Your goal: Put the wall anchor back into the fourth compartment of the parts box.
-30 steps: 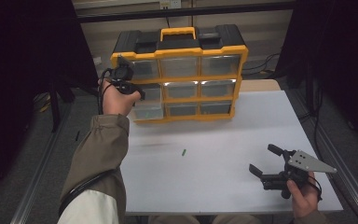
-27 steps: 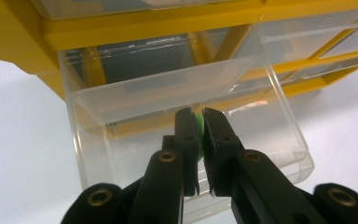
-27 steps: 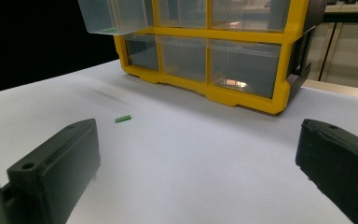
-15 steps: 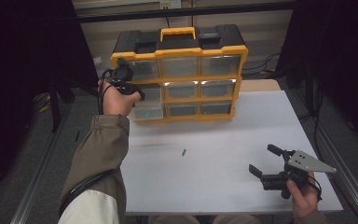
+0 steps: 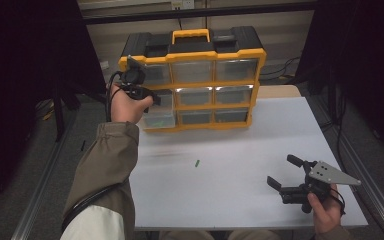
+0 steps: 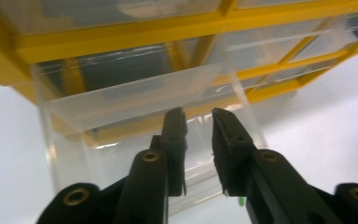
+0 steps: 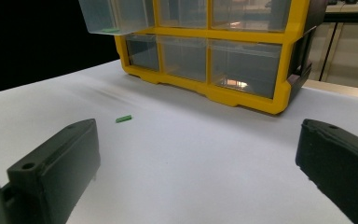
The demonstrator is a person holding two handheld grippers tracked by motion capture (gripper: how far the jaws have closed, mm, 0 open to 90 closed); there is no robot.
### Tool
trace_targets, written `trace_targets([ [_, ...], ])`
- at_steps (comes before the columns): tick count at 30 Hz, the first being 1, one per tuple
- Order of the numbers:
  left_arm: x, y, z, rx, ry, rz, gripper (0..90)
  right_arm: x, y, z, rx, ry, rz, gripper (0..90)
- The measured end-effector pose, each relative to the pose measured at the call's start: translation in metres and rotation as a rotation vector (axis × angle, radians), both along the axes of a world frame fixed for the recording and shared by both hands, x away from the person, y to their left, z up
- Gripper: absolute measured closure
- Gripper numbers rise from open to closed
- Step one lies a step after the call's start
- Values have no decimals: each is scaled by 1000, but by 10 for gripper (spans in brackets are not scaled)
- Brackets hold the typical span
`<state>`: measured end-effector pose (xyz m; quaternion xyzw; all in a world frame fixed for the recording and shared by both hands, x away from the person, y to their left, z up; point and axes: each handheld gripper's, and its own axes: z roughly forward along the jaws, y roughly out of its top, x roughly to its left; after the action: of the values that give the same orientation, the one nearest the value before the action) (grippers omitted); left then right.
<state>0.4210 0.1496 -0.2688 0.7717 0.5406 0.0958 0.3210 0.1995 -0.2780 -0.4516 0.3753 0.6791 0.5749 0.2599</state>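
A yellow organizer (image 5: 192, 50) with clear drawers stands at the back of the white table (image 5: 240, 150). Its middle-left drawer (image 5: 162, 117) (image 6: 135, 100) (image 7: 116, 16) is pulled out. My left gripper (image 5: 151, 98) (image 6: 198, 114) is at that drawer's front lip. Its jaws have just been opening and stand slightly apart, with nothing pressed between the pads. A small green piece (image 5: 197, 162) (image 7: 123, 119) lies on the table. Another green bit (image 7: 108, 31) lies in the pulled-out drawer. My right gripper (image 5: 280, 170) (image 7: 198, 128) rests open, near the table's front right.
The organizer's other drawers (image 5: 235, 95) (image 7: 244, 60) are pushed in. Dark curtains hang on both sides, and metal rails (image 5: 365, 165) run along the table's edges. A bare stretch of table lies between the organizer and the right gripper.
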Motion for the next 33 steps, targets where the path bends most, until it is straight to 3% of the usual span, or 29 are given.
trace_targets([
  [3,-1,-2,3,0,1,-22,713,0,0,0,-2,-1,0,0],
  [6,-2,-6,3,-45,-4,-14,672,0,0,0,-1,-1,0,0],
  [7,-2,-5,4,-33,5,-41,666,0,0,0,-2,0,-1,0],
  [9,-4,-8,5,-54,-1,-32,646,0,0,0,-3,-1,1,0],
  [10,-4,-7,6,-40,0,-54,642,0,0,0,-3,-1,0,0],
  [13,-5,-11,6,-61,1,-58,612,0,0,0,-4,-1,0,0],
  [19,-7,-15,8,-65,6,-113,525,0,0,0,-4,-1,0,0],
  [22,-8,-18,8,-73,-7,-112,495,0,0,0,-4,-2,1,0],
  [29,-10,-22,7,-108,7,-152,424,0,0,0,-3,0,1,0],
  [30,-10,-22,7,-97,10,-165,421,0,0,0,-3,1,1,0],
  [33,-12,-25,7,-114,3,-161,384,0,0,0,-4,-1,1,0],
])
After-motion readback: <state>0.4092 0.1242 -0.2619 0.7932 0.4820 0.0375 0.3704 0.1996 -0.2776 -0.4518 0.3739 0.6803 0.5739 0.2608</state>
